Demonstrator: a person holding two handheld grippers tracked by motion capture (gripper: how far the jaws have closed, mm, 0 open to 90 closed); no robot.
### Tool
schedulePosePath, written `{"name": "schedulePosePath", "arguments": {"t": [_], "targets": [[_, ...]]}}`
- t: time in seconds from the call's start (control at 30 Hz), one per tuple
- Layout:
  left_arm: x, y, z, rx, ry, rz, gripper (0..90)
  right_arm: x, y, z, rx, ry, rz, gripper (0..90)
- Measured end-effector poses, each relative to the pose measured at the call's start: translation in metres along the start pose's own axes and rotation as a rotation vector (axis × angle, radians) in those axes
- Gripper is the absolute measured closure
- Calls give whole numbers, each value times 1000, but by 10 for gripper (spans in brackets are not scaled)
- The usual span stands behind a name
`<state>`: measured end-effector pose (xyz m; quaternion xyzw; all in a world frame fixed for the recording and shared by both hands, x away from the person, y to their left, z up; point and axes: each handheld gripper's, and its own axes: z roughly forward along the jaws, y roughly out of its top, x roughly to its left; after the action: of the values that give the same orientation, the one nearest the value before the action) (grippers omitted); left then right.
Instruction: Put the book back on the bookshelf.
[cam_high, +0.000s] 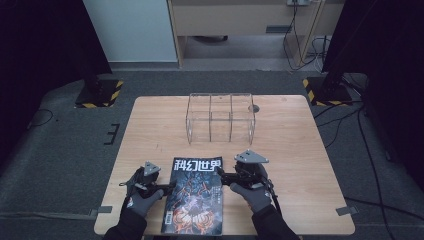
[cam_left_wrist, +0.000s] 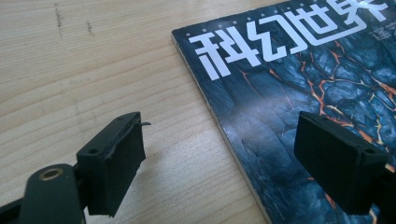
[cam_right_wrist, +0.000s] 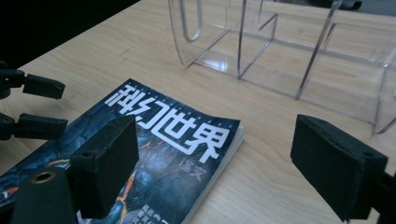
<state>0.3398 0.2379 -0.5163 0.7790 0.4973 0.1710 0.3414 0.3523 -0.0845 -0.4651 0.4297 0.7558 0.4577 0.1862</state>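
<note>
On the near edge of a light wooden table, a magazine with a dark blue, lava-cracked cover and bold white title characters lay flat, its title end pointing away from the person. The left gripper sat at the magazine's left edge, jaws spread wide (one over bare wood, the other above the cover) and holding nothing. The right gripper stood at the upper right corner of the magazine, its jaws likewise wide apart and empty. Both were held in grey-gloved hands reaching in from the bottom of the high view. Farther back on the table stood a clear acrylic organizer with upright dividers, well apart from the magazine.
</note>
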Motion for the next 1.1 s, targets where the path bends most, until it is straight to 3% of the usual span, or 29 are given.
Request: {"name": "schedulePosePath", "arguments": {"t": [0.23,0.67,1.1], "targets": [[-1,-1,2,12,-7,9,151,9,-13,12,39,12,-4,156],[-2,-2,5,33,-13,27,149,20,-40,27,107,42,47,170],[-4,-3,8,43,-23,29,148,28,-54,38,157,63,64,181]]}}
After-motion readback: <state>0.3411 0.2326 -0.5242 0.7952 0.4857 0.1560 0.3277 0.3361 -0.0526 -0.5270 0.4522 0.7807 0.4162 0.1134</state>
